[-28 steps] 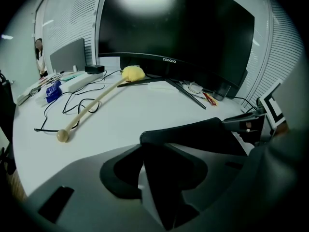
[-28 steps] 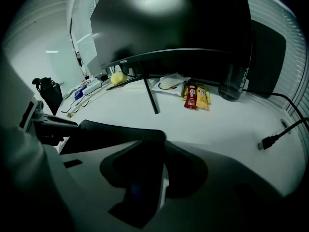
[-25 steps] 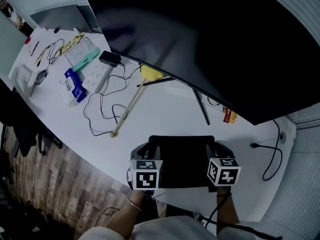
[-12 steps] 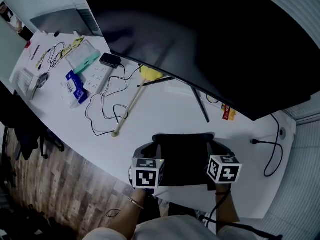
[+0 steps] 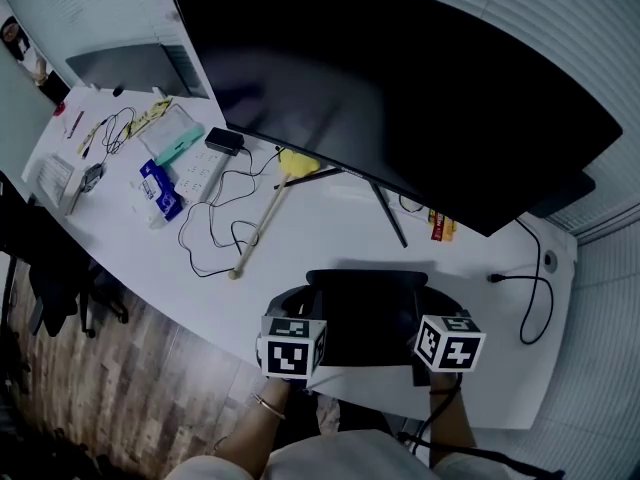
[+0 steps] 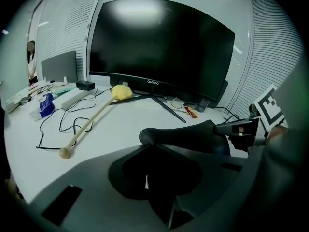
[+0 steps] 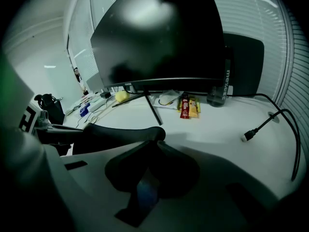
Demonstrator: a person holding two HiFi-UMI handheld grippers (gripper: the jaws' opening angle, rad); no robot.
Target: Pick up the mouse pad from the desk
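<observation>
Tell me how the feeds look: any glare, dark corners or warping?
Head view: dim overall, monitor a featureless black mass, desk edge bowed by the lens. Left gripper view: round black vignette, bright glare on the monitor's top, mouse pad nearly detail-less. Right gripper view: heavier vignette, similar glare, green blur at left.

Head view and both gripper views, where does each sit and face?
Head view: on the person's head, looking steeply down at the desk; forearms, left gripper and right gripper show, shut on the mouse pad.
Left gripper view: rides the left gripper, looks along its jaws toward the monitor; right gripper shows at right.
Right gripper view: rides the right gripper, faces the monitor; left gripper shows at left.
Shared: all three show the mouse pad and monitor.
</observation>
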